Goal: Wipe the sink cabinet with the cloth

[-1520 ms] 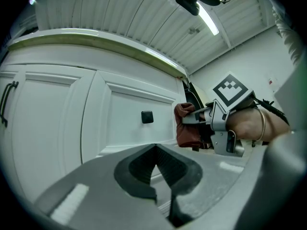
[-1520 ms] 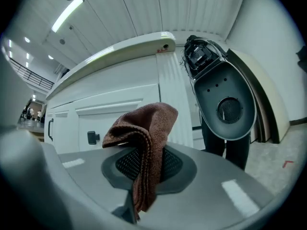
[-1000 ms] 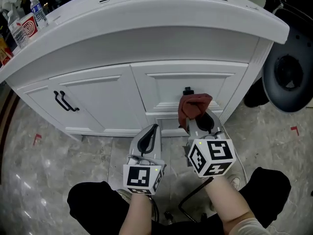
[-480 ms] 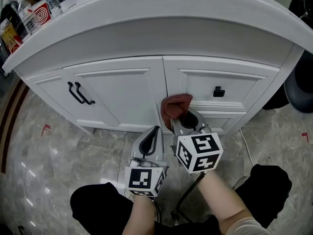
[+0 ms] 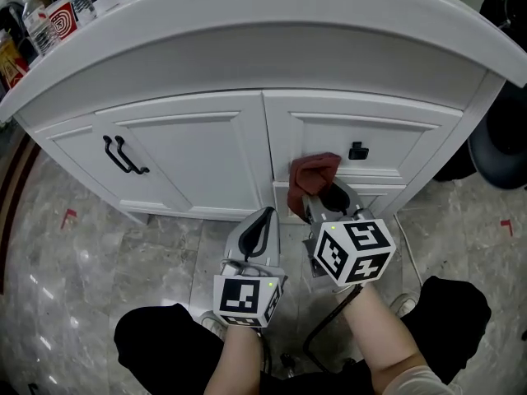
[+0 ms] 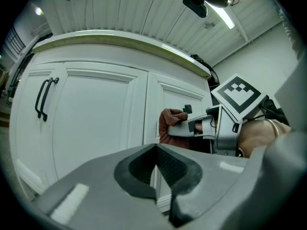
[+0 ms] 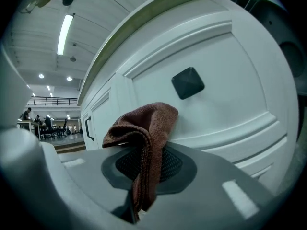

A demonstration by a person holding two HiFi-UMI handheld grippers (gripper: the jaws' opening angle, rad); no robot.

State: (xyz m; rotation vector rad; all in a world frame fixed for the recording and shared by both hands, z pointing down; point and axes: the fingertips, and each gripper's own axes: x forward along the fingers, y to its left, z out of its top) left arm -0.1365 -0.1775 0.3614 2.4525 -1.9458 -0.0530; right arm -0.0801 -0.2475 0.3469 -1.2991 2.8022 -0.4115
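Right gripper [image 5: 328,197] is clamped on one brown cloth [image 5: 311,171]. Left gripper [image 5: 262,225] sits just beside it with jaws together on nothing, clear of the cabinet [image 5: 189,151].

Count: two grippers, one white cabinet with a curved overhanging top, one cloth.

The cloth is bunched, with its long axis running from the jaws forward to the cabinet front. Its free end points at, and lies against, the right-hand panel [image 5: 387,134], just below and left of the single square black knob [image 5: 358,151]. A short tail hangs down between the jaws.

The left door carries a black bar pull [image 5: 123,156]; whether it is single or paired cannot be told.
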